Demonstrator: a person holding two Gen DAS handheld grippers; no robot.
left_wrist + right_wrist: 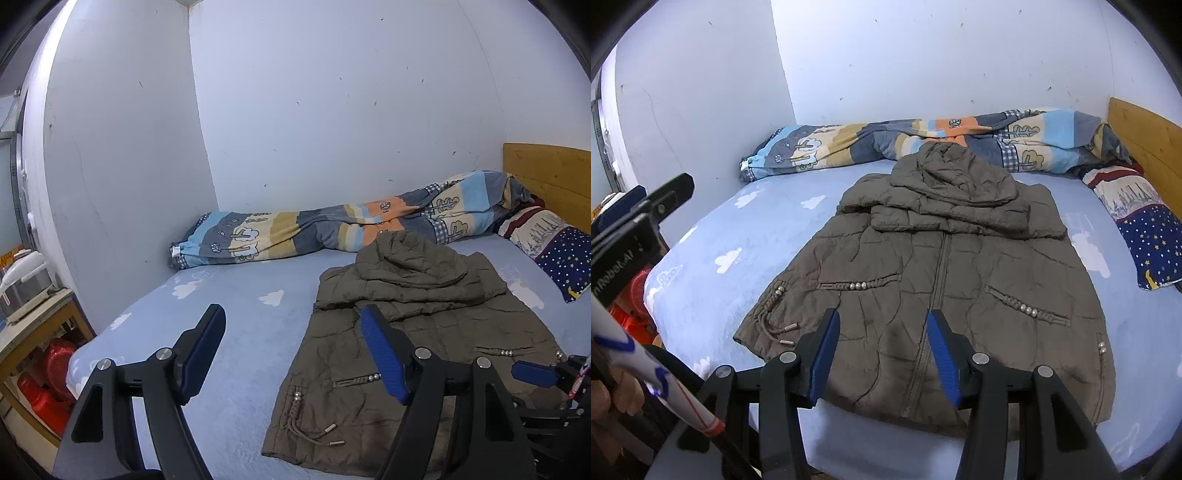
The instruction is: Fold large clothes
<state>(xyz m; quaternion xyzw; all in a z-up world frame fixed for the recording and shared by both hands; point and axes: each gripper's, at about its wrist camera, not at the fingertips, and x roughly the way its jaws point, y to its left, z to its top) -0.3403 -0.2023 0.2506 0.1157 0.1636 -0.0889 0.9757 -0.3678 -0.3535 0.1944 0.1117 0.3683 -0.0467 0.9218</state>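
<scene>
Flat on the bed (701, 273), olive jacket (945, 266); both grippers, left gripper (291, 332) and right gripper (882, 332), jaws apart.

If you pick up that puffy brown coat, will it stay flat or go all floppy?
Probably floppy: the coat is soft quilted padding, already creased, with its hood slumped. It looks bulky yet likely light. The drawstring would probably dangle.

Both views look from the bed's near edge toward the wall, low and close. The left wrist view sits further left: the jacket (417, 332) lies at four o'clock, a side table (33, 325) at nine. The right wrist view faces the jacket (945, 280) head-on. Both share the jacket, sheet (229, 332), duvet (886, 142) at twelve, pillow (1145, 225) at three.
</scene>
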